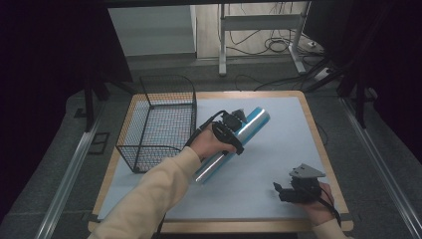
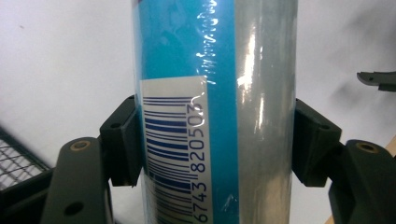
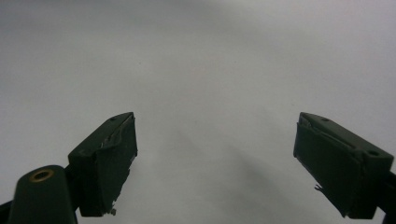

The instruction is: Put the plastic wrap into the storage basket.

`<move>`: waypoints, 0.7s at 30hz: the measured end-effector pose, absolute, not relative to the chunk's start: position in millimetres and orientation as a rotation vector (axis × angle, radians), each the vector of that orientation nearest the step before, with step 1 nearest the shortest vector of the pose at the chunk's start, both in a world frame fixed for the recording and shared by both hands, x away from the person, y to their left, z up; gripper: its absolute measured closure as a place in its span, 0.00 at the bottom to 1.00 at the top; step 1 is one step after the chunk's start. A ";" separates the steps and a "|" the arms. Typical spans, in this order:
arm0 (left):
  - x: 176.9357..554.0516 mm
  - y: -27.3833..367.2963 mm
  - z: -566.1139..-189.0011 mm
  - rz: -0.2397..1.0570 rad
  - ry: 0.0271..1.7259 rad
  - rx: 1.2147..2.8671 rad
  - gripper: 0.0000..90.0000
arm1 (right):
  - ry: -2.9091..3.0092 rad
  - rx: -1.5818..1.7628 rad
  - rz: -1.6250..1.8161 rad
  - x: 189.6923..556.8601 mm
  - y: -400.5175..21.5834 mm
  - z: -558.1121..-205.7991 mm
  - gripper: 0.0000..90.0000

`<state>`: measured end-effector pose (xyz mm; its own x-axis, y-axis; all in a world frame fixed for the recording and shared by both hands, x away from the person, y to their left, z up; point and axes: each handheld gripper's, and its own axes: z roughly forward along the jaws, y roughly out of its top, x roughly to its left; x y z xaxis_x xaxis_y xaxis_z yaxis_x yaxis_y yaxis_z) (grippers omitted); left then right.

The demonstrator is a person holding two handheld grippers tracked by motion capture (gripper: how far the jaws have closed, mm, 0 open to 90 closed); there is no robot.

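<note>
1. Table [image 1: 308,134]: wooden-edged top covered by a pale grey mat; the floor beyond it carries cables and the legs of a white frame.

2. Wire basket [image 1: 157,122]: black mesh, rectangular, open at the top. It stands upright on the far left part of the table. One mesh corner shows at the lower left edge of the left gripper view [image 2: 18,161].

3. Roll [image 1: 234,144]: a long cylinder wrapped in glossy clear film, part blue and part silver. It lies near the middle of the table, slanting from near left to far right, just right of the basket. In the left gripper view [image 2: 219,93] a white barcode label with printed digits shows on its blue side.

4. Left gripper [image 1: 233,130]: held by a hand in a cream sleeve that reaches in from the near left. Its two black jaws press against opposite sides of the roll, clamped on it at about mid-length [image 2: 215,144].

5. Right gripper [image 1: 284,191]: held at the near right corner of the table, well apart from the roll, with a grey three-cornered plate on top. Its jaws stand wide apart over bare mat, with nothing between them [image 3: 215,163].
</note>
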<state>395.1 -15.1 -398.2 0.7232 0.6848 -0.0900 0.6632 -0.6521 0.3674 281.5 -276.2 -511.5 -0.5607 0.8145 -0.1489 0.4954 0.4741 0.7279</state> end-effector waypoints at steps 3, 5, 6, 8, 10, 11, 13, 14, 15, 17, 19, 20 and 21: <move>397.5 -12.4 -390.3 0.094 1.050 2.544 0.35 | 2.242 1.086 0.882 281.5 -276.3 -511.5 0.15; 398.7 -11.0 -386.9 0.111 1.054 2.537 0.35 | 2.242 1.084 0.883 281.7 -276.2 -511.5 0.15; 398.7 -11.0 -386.9 0.111 1.054 2.537 0.35 | 2.242 1.084 0.883 281.7 -276.2 -511.5 0.15; 400.2 -9.6 -383.8 0.124 1.064 2.525 0.35 | 2.242 1.082 0.882 281.8 -276.2 -511.6 0.15; 402.9 -7.0 -379.6 0.124 1.071 2.522 0.35 | 2.241 1.088 0.882 281.7 -276.4 -511.5 0.15; 403.6 -6.3 -378.2 0.126 1.068 2.526 0.35 | 2.241 1.090 0.882 281.8 -276.6 -511.4 0.15; 404.8 -5.1 -375.1 0.129 1.071 2.525 0.35 | 2.238 1.091 0.882 282.0 -277.1 -511.4 0.15; 404.8 -5.1 -375.1 0.129 1.071 2.525 0.35 | 2.238 1.091 0.882 282.0 -277.1 -511.4 0.15; 405.4 -4.6 -373.5 0.129 1.073 2.521 0.35 | 2.237 1.090 0.882 282.0 -277.2 -511.3 0.15; 407.0 -3.6 -369.7 0.135 1.075 2.517 0.35 | 2.237 1.091 0.882 282.0 -277.2 -511.2 0.15; 408.5 -2.5 -365.5 0.150 1.081 2.509 0.35 | 2.238 1.090 0.882 282.0 -277.0 -511.3 0.15; 410.0 -2.0 -362.6 0.152 1.094 2.491 0.35 | 2.238 1.091 0.882 282.0 -277.0 -511.3 0.15; 410.9 -1.5 -360.9 0.155 1.092 2.498 0.35 | 2.238 1.090 0.882 282.1 -277.1 -511.3 0.15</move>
<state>410.9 -1.5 -360.9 0.6872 0.7240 -0.0600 0.6784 -0.6101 0.4092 282.1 -277.1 -511.3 -0.5575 0.8170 -0.1476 0.4966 0.4707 0.7292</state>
